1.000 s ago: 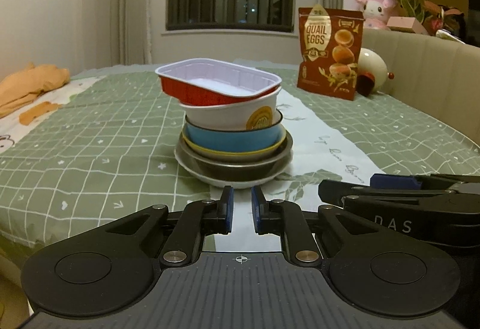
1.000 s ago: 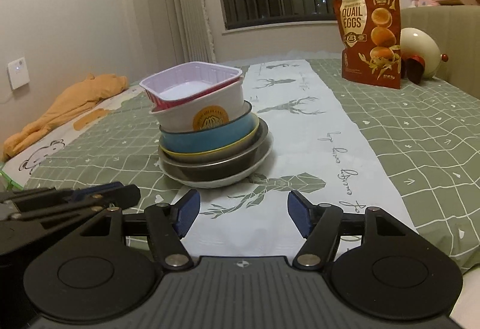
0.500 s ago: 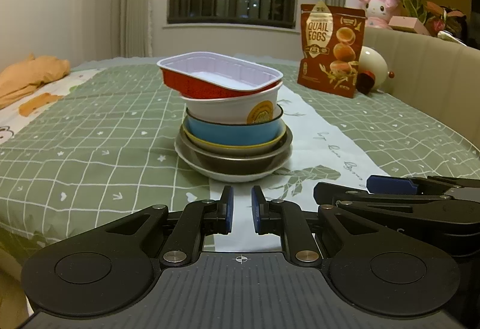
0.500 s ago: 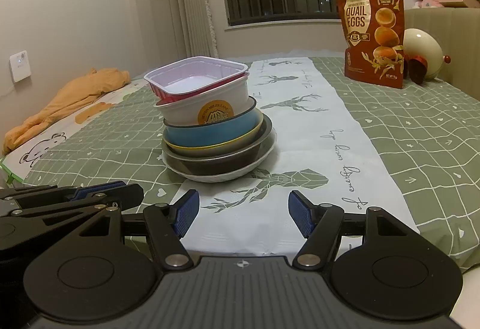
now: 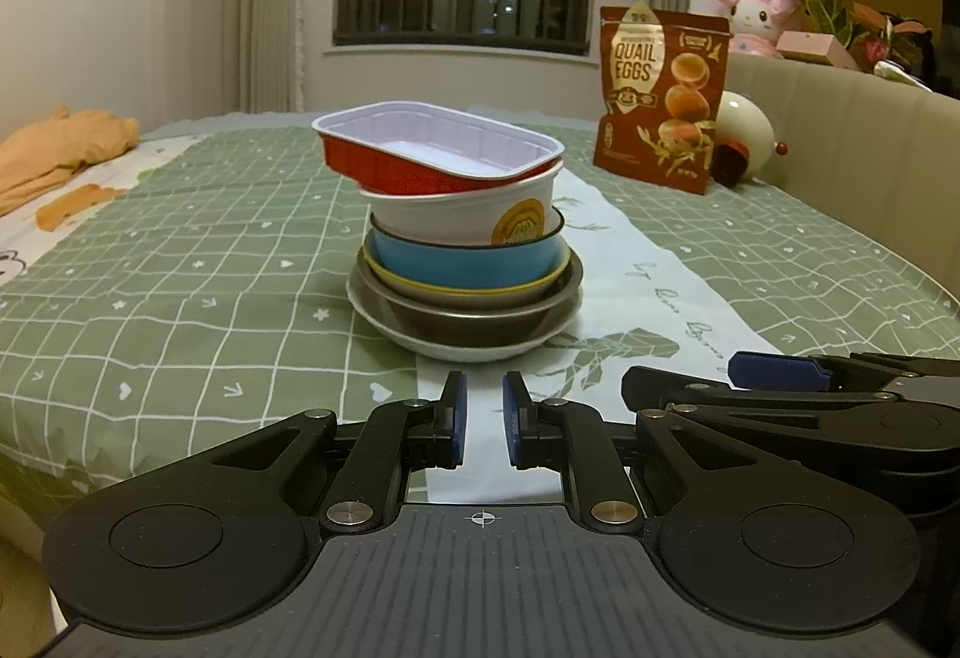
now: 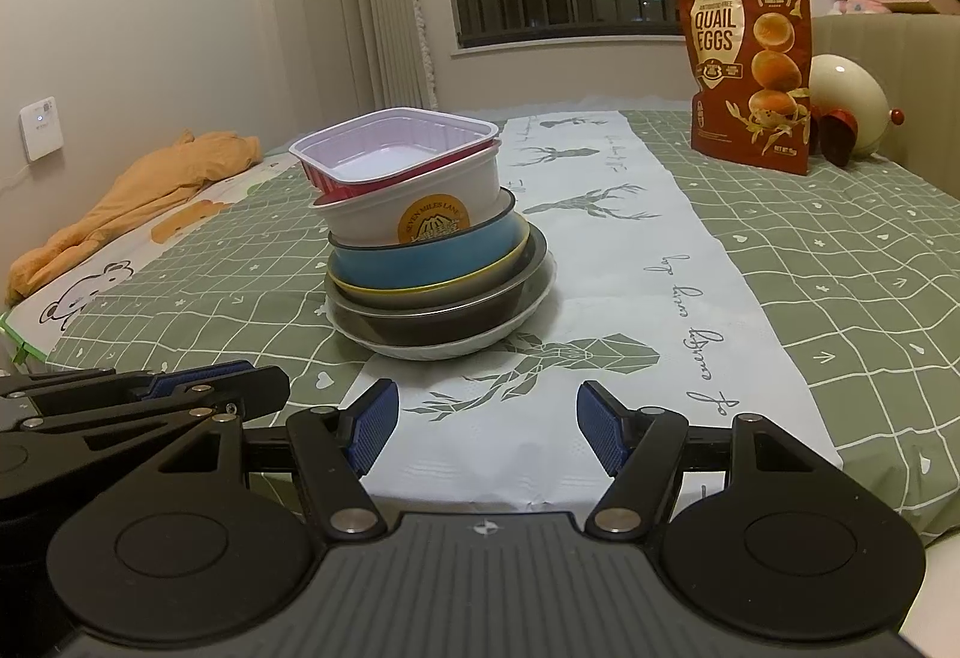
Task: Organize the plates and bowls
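A stack of dishes stands on the table ahead of both grippers. From the bottom: a white plate (image 5: 462, 352), a steel bowl (image 5: 468, 319), a yellow-rimmed bowl, a blue bowl (image 5: 462, 262), a white tub (image 5: 456, 220) with a round gold label, and a tilted red tray (image 5: 432, 153) with a white inside. The same stack shows in the right wrist view (image 6: 432, 262). My left gripper (image 5: 483, 421) is nearly closed and empty, short of the stack. My right gripper (image 6: 486, 430) is open and empty, near the table's front edge. Each gripper shows beside the other.
A green checked tablecloth (image 5: 180, 298) with a white runner (image 6: 630, 250) covers the table. A red quail-egg bag (image 5: 660, 99) and a cream egg-shaped toy (image 5: 744, 135) stand at the far right. An orange cloth (image 6: 138, 190) lies at the far left. A sofa back (image 5: 852, 141) borders the right.
Both grippers have drawn back slightly and tilted, so the stack sits a little lower and farther. The jaws have not changed. The stack has not moved.
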Tool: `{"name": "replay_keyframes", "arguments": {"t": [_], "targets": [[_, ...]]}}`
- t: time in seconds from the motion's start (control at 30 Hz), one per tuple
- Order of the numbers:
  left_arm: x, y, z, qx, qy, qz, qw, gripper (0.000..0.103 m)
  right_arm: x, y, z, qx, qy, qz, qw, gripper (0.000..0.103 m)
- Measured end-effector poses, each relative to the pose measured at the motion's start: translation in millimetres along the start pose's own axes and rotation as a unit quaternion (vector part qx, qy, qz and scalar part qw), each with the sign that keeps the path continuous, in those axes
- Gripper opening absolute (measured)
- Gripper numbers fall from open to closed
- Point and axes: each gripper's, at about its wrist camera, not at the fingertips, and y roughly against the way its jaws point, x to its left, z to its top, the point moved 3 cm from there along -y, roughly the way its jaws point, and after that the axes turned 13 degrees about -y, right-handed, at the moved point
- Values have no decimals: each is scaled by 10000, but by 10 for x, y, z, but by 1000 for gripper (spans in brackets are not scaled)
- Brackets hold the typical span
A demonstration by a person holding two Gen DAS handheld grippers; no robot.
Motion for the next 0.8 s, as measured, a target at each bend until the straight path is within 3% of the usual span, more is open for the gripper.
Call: {"name": "replay_keyframes", "arguments": {"t": [0.8], "targets": [[15, -12, 4, 36, 63, -32, 10000, 16, 5, 3, 7, 0, 13, 1, 10000, 67]]}}
